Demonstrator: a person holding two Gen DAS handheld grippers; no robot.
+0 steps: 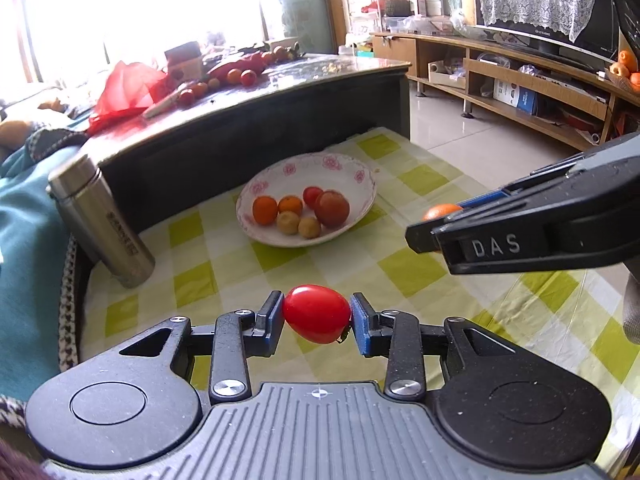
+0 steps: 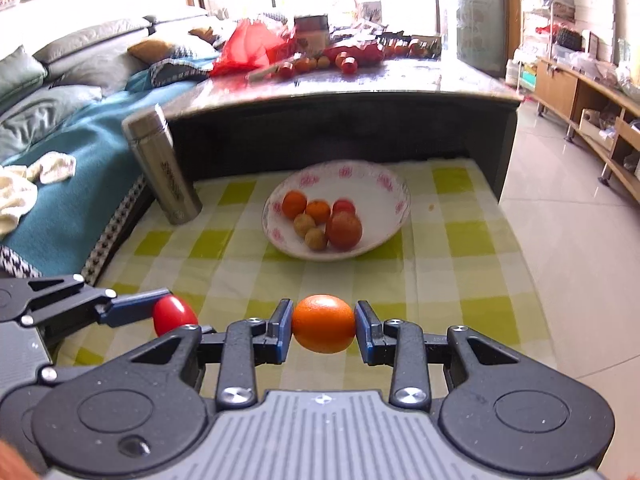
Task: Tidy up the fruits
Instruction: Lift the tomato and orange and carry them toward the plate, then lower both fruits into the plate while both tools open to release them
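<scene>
Gripping a red cherry tomato (image 1: 317, 313), left gripper (image 1: 317, 320) has both blue pads (image 1: 360, 330) pressed on its sides, fruit held clear above the green-checked cloth (image 1: 280, 256). Right gripper (image 2: 324, 330) clamps a small orange (image 2: 324, 323) the same way, pads on both sides. The two grippers sit side by side, close, not touching; the left one's finger and tomato show at the left edge of the right wrist view. Ahead of both grippers, on the cloth: white floral bowl (image 2: 384, 188) with two small oranges (image 2: 294, 204), a small red tomato (image 2: 344, 206), a bigger reddish fruit (image 2: 344, 230) and two yellowish-brown fruits (image 2: 305, 225). Steel flask (image 2: 162, 164) stands ahead-left of the grippers, beside the bowl. Beyond the bowl, a dark table (image 2: 360, 92) with more loose fruit and a red bag (image 2: 252, 46).
</scene>
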